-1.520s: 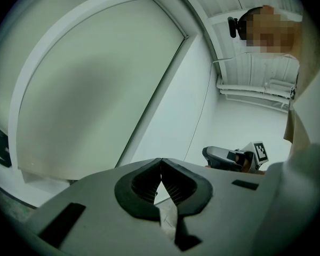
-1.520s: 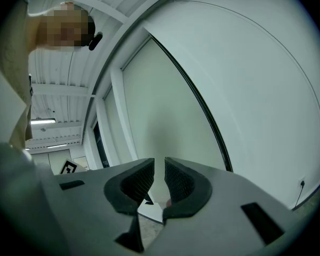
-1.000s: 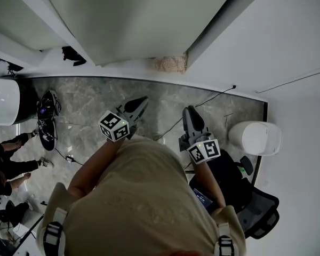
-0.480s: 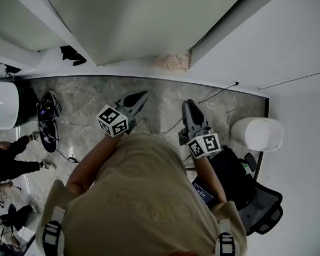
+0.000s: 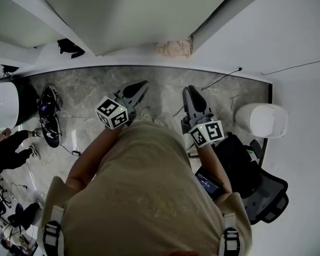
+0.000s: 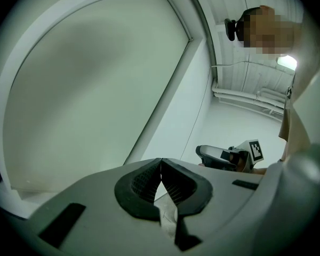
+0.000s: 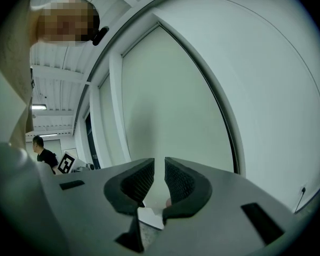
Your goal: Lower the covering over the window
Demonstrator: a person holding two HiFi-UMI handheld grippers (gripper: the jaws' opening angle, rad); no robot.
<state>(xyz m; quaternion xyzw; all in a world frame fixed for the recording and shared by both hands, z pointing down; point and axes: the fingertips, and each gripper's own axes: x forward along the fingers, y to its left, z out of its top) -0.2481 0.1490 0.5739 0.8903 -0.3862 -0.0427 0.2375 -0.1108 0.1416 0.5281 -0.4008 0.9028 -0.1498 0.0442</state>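
Both point at the pale roller blind [image 5: 138, 15]. The left tool [image 5: 140, 85] is pinched closed and empty; the right tool [image 5: 191, 92] is slightly parted and holds nothing.

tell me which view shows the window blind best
The left gripper view: the window blind fills most of the picture, nearly face-on. The right gripper view shows it as a narrower panel, and the head view sees it steeply from above, foreshortened.

Head view looks steeply down; both gripper views face the window [image 6: 90, 89]
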